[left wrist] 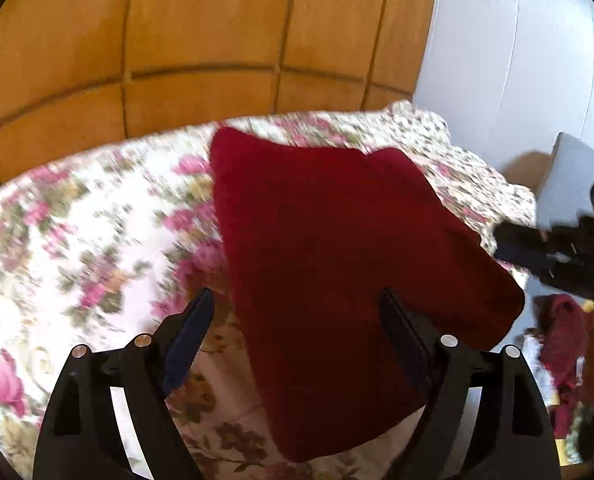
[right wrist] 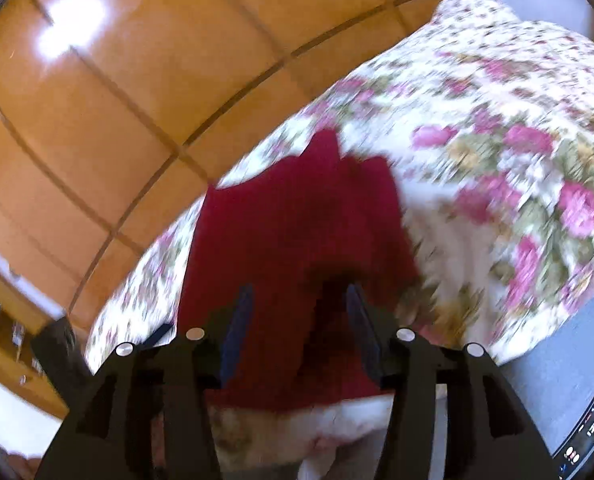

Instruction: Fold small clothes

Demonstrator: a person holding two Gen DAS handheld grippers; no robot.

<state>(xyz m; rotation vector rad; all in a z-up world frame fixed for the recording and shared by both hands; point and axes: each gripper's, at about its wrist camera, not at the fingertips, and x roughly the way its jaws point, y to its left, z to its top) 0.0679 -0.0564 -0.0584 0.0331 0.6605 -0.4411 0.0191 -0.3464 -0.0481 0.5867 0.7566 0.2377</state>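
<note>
The dark red garment (left wrist: 337,260) is laid flat on the floral bedspread (left wrist: 77,220) for folding. Left gripper (left wrist: 297,312) jaws are spread wide, empty; right gripper (right wrist: 297,300) jaws, half open, apparently grip nothing amid blur.

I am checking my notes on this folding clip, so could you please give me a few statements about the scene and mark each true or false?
1. The red garment lies on a floral cloth. True.
2. The left gripper is clamped shut on the garment. False: its jaws stand wide apart.
3. The floor has orange-brown tiles. True.
4. The garment is blue. False: dark red.
5. The right gripper hovers over bare floor. False: over the garment.
</note>
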